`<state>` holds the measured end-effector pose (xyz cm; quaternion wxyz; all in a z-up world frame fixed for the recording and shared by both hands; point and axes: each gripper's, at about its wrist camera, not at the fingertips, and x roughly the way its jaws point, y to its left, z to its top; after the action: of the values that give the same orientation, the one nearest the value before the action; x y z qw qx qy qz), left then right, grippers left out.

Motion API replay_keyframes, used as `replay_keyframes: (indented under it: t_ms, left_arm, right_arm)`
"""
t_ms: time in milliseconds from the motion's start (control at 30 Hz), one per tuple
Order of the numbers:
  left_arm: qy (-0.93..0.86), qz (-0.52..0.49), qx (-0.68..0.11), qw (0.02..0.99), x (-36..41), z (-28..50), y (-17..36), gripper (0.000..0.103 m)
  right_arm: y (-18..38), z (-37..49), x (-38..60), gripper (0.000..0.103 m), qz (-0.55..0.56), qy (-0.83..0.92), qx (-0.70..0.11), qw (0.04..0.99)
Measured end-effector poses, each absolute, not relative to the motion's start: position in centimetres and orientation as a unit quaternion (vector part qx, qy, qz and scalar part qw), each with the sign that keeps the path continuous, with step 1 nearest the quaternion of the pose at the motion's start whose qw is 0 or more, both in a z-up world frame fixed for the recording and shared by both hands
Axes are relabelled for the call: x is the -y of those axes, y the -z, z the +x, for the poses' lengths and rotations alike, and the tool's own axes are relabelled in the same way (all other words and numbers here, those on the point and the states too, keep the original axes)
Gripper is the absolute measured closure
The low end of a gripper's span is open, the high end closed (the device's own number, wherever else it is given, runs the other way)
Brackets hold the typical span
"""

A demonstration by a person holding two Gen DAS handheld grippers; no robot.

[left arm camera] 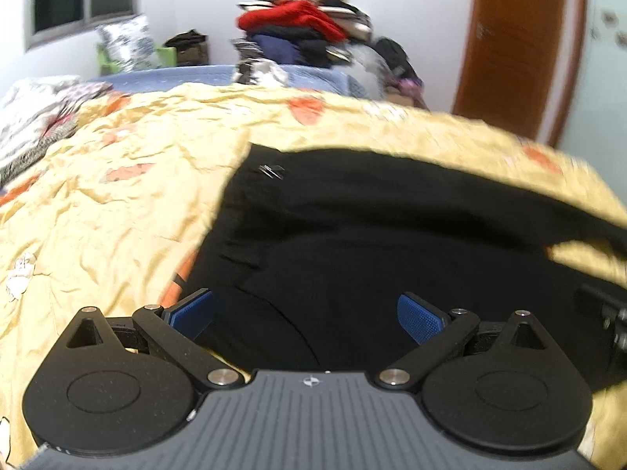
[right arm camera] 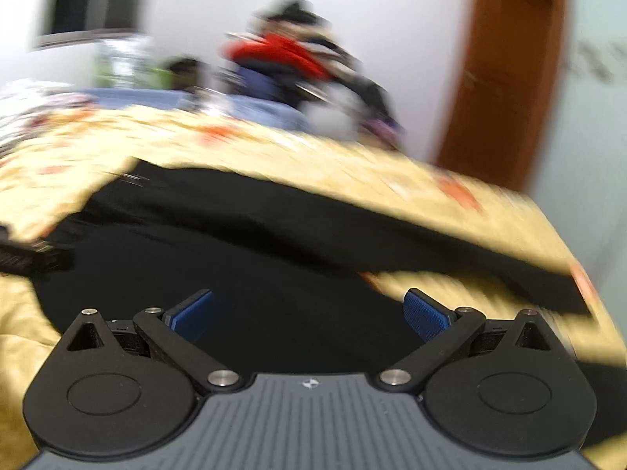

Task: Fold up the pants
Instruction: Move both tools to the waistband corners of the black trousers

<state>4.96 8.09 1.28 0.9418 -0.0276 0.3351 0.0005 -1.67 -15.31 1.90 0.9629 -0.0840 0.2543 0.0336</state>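
Your black pants (left arm camera: 392,235) lie lengthwise left-right on the yellow quilt (left arm camera: 117,203), legs running right, ends cut off; left gripper (left arm camera: 309,313) and right gripper (right arm camera: 309,313) both spread, empty; right view blurred.

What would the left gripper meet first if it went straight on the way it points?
Most likely the black pants, spread on the yellow quilt right ahead of the open left gripper; depth is hard to judge through the fisheye.

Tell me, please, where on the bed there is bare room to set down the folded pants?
The widest free patch is the yellow quilt left of the black pants, short of the striped bedding at the far left. A narrower strip runs beyond the pants. The far end is crowded by the clothes pile.
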Motion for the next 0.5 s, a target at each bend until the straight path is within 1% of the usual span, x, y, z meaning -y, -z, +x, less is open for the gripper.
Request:
replay_keyframes:
  t_ms: [100, 200, 267, 400, 500]
  left_arm:
    - [0.003, -0.064, -0.343, 0.937, -10.4, 6.6, -1.9, 0.002]
    - [-0.016, -0.033, -0.349, 0.936, -11.2, 8.5, -2.0, 0.002]
    - [-0.038, -0.009, -0.346, 0.938, -11.6, 9.5, -1.9, 0.002]
    - [-0.045, -0.013, -0.361, 0.931, -12.7, 11.8, -1.5, 0.001]
    - [-0.058, 0.003, -0.37, 0.927, -12.8, 13.4, -1.2, 0.001]
  right_arm:
    - [-3.2, 0.7, 13.5, 0.0, -0.129, -0.103, -0.205, 0.965]
    - [-4.1, 4.6, 11.9, 0.0, -0.15, -0.161, -0.188, 0.957]
    - [-4.2, 7.6, 11.5, 0.0, -0.155, -0.183, -0.198, 0.95]
    - [-3.9, 13.8, 10.2, 0.0, -0.157, -0.21, -0.23, 0.937]
    - [-3.1, 18.0, 10.0, 0.0, -0.138, -0.214, -0.255, 0.933]
